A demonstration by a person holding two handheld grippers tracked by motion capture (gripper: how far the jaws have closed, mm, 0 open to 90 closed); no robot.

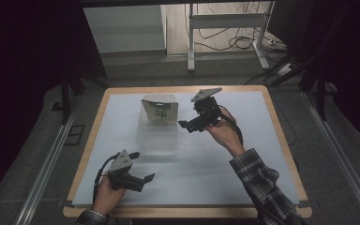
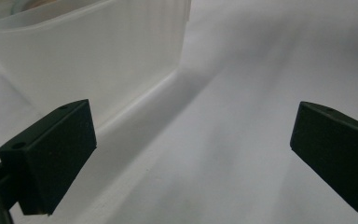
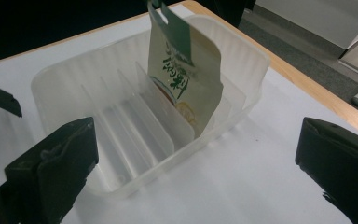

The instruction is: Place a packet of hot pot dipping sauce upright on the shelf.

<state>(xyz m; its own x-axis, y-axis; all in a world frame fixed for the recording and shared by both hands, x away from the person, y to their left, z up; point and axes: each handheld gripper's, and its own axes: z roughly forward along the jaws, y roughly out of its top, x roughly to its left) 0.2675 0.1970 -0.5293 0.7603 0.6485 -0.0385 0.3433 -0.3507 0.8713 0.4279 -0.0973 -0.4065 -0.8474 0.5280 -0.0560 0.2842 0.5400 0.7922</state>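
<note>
Pouch [image 3: 185, 79] upright in ridged translucent bin [image 3: 65, 88], green-topped, cream-bodied

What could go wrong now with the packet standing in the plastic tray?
The packet leans upright in the end slot of the light, clear tray, so a bump could tip it over. The right tongs are open close beside it and might knock it. The left tongs, also open, sit near the tray wall and could push the tray.
</note>
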